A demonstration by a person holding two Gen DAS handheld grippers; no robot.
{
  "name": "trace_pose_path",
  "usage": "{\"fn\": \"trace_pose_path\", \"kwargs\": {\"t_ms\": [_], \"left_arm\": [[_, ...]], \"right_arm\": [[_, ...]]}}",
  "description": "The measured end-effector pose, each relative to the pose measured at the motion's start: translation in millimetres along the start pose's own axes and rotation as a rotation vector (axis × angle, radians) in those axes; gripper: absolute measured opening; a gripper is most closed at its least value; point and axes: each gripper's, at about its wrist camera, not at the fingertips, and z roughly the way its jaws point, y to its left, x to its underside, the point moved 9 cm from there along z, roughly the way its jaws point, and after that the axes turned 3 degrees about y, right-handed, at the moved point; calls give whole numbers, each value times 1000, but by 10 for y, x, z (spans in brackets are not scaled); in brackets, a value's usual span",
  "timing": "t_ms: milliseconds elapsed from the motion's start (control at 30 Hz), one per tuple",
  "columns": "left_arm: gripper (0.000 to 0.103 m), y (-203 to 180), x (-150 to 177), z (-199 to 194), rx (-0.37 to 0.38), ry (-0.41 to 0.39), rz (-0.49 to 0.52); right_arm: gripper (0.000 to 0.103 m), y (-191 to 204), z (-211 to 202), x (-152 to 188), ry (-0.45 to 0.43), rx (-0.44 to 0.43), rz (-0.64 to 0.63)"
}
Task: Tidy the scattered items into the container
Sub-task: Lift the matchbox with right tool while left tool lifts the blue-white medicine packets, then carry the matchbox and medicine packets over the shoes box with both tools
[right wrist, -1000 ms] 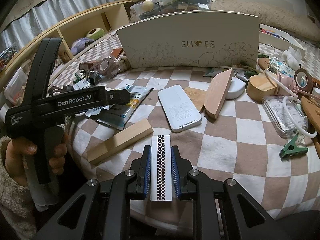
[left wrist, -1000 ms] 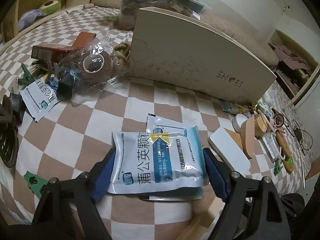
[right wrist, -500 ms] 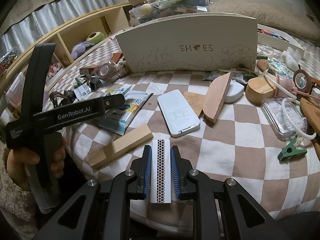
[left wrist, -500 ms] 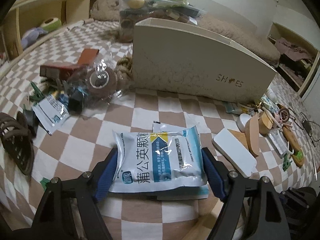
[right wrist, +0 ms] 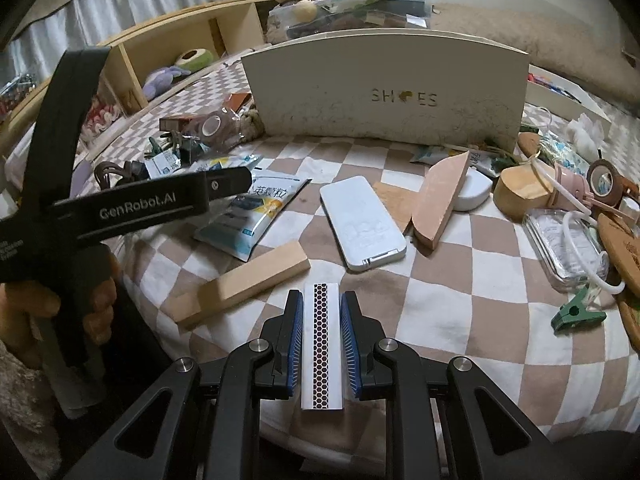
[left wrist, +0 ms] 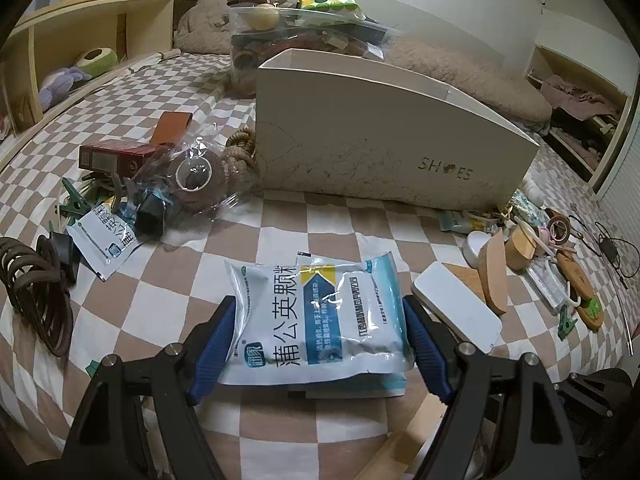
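My left gripper (left wrist: 318,320) is shut on a white and blue medicine sachet (left wrist: 316,316) and holds it above the checkered cloth. A second sachet lies under it (right wrist: 256,216). My right gripper (right wrist: 321,320) is shut on a matchbox (right wrist: 321,340) with its honeycomb striking strip up, near the front edge. The cream shoe box (left wrist: 384,140) marked SHOES stands at the back, open on top; it also shows in the right wrist view (right wrist: 384,92). The left gripper's black body (right wrist: 120,208) shows at the left in the right wrist view.
A white flat case (right wrist: 362,224), a wooden block (right wrist: 244,284) and a curved wooden piece (right wrist: 440,200) lie in the middle. Tape in a plastic bag (left wrist: 192,176), a red box (left wrist: 116,156) and clips lie left. A green clip (right wrist: 576,312), tape and plastic items lie right.
My left gripper has risen with the sachet, so the shoe box's open top now shows. My right gripper has barely moved with the matchbox.
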Motion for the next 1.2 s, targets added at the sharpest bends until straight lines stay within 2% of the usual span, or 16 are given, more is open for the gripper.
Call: {"fn": "trace_pose_path", "kwargs": {"t_ms": [100, 233, 433, 600, 800, 1200], "left_arm": [[80, -3, -4, -14, 4, -2, -1], [80, -15, -4, -12, 8, 1, 1], [80, -19, -1, -7, 11, 2, 1], [80, -24, -2, -10, 10, -1, 3], [80, -68, -34, -50, 18, -15, 10], [80, -225, -317, -267, 65, -78, 44]], "right_arm": [[20, -16, 17, 4, 6, -2, 3], [20, 37, 73, 50, 32, 37, -46], [20, 87, 103, 72, 39, 27, -70], [20, 64, -11, 9, -12, 0, -39], [20, 50, -61, -56, -30, -28, -11], [20, -159, -357, -536, -146, -63, 53]]}}
